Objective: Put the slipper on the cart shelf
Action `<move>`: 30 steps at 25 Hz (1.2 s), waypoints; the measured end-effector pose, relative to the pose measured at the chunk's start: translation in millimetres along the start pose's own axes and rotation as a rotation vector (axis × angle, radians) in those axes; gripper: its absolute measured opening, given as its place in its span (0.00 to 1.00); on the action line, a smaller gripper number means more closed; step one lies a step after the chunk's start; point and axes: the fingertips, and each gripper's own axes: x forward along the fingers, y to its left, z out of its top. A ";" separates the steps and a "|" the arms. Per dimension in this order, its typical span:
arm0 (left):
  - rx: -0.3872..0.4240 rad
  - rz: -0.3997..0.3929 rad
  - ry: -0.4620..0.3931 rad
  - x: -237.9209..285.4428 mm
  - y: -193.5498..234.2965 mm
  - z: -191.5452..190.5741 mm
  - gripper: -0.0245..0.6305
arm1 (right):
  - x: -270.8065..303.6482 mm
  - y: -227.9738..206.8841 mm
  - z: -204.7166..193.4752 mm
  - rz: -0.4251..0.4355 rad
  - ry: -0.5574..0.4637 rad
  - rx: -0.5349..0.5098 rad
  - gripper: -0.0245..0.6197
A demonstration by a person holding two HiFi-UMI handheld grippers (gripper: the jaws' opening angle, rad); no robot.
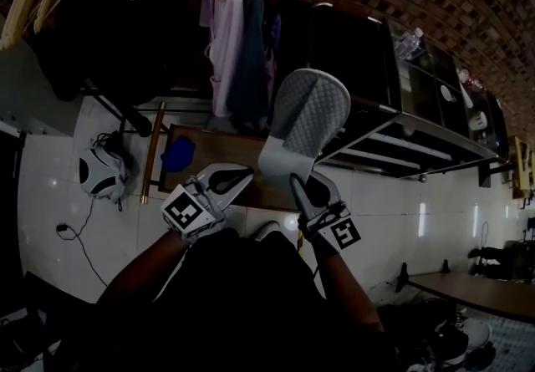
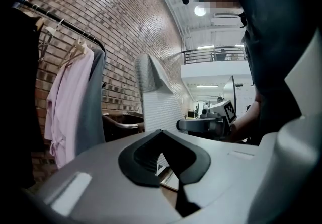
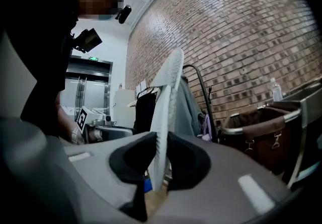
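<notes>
One slipper (image 1: pixel 308 119), two grippers.
Right gripper (image 1: pixel 299 182) clamps the upright slipper's edge; left gripper (image 1: pixel 227 180) jaws together, empty, just beside.

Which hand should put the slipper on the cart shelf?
The right gripper: its jaws clamp the slipper, and the cart shelf lies on its side. The left gripper is shut and empty.

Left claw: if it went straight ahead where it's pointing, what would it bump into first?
Probably the slipper, which the right claw holds upright right in front of the left claw. The gap between them is hard to judge.
</notes>
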 end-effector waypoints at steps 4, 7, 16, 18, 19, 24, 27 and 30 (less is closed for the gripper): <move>0.016 0.014 -0.022 4.2 5.7 15.4 0.04 | 3.1 1.8 13.6 0.007 -0.025 -0.038 0.14; 0.020 0.020 -0.024 7.3 8.6 19.0 0.04 | 3.5 -1.5 19.7 -0.002 -0.037 -0.057 0.14; 0.032 0.006 0.002 11.0 3.3 19.8 0.04 | 3.2 -6.2 23.3 -0.010 -0.036 -0.077 0.14; 0.040 0.019 0.010 10.9 3.8 18.7 0.04 | 3.1 -6.8 22.7 -0.010 -0.036 -0.074 0.14; 0.041 0.025 0.013 10.7 4.7 17.1 0.04 | 3.0 -6.8 22.6 -0.010 -0.036 -0.072 0.14; 0.018 0.039 0.015 9.7 10.9 9.0 0.04 | 4.4 -8.4 20.9 -0.011 -0.029 -0.070 0.14; -0.021 0.040 0.002 7.4 11.9 7.8 0.04 | 3.2 -8.7 20.0 -0.012 -0.031 -0.069 0.14; -0.012 0.038 -0.003 6.9 11.9 6.0 0.04 | 2.9 -9.4 19.2 -0.018 -0.031 -0.066 0.14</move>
